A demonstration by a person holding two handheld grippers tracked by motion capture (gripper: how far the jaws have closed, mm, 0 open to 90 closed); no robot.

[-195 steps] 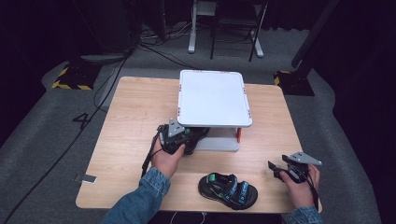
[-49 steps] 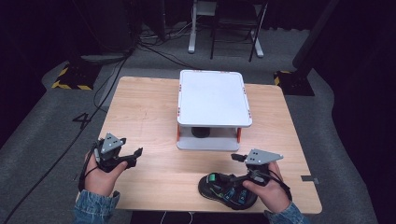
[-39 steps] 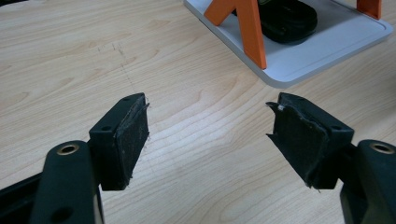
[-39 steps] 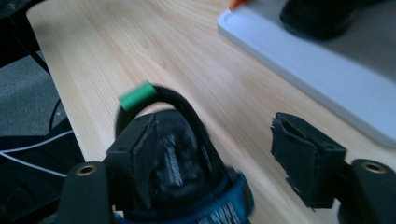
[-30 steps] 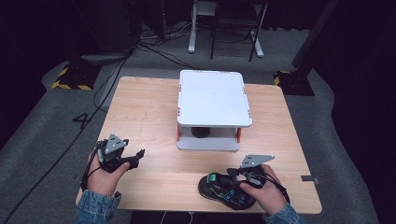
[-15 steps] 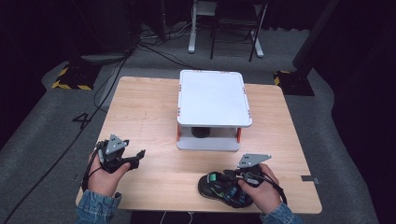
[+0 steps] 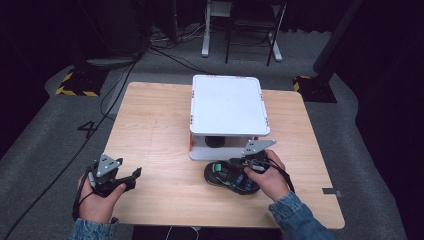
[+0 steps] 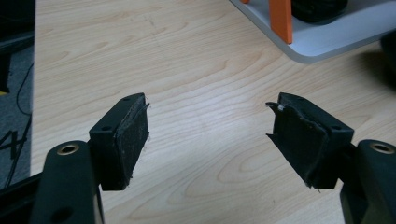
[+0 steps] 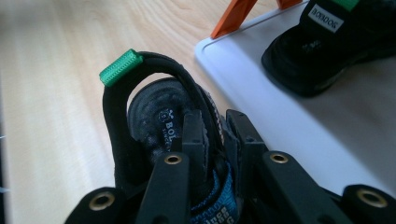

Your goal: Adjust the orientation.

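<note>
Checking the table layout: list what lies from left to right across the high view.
left gripper → sandal → right gripper shut on the sandal's strap. The white shelf stand spans the middle behind them.

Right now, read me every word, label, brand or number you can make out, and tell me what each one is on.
"BOL": stamped on the insole of the sandal; the smaller line under it is too small to read.
"4": painted on the grey floor left of the table.
White tag on the other sandal on the rack's lower shelf: upside down and blurred, not readable.
Lettering on the sandal's blue strap: cut off, not readable.
</note>
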